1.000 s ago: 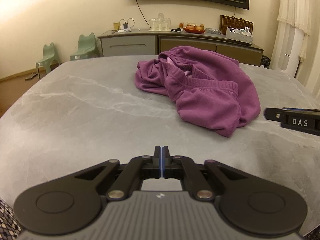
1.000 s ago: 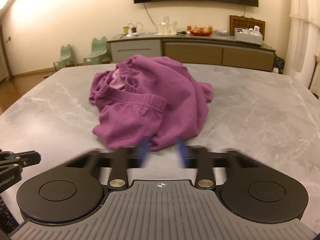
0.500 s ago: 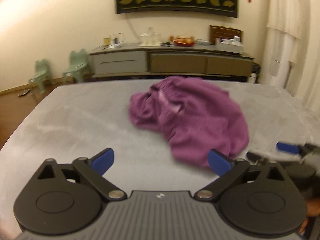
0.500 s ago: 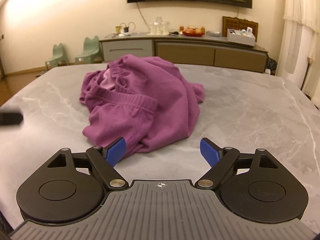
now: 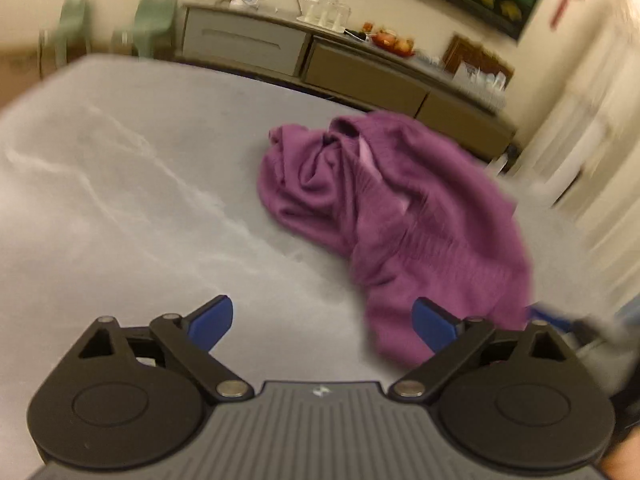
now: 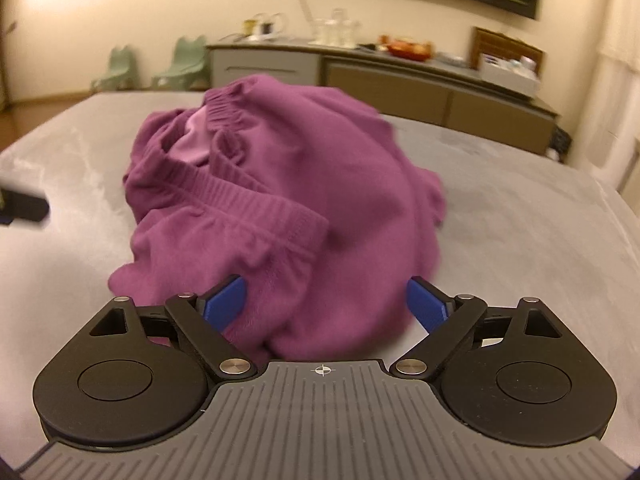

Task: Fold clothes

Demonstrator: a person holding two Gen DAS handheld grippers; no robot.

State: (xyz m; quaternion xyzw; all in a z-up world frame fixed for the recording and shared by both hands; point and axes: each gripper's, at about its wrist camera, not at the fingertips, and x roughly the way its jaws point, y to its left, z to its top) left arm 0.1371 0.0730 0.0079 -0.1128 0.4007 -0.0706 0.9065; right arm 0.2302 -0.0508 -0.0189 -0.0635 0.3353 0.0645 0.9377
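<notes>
A crumpled purple garment (image 6: 280, 200) is lying in a heap on a grey marbled tabletop (image 5: 120, 208). The right tongs (image 6: 326, 300) are sitting spread wide, blue fingertips (image 6: 224, 300) flanking the garment's near edge, gripping nothing. The left tongs (image 5: 322, 326) are also gaping apart, hovering over bare tabletop just left of the heap. A sideboard (image 6: 380, 76) is standing behind, blurred.

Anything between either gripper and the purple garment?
Nothing visible. The right gripper is open with the purple garment already between its fingers. The left gripper is open, with only bare table before the garment's near edge.
</notes>
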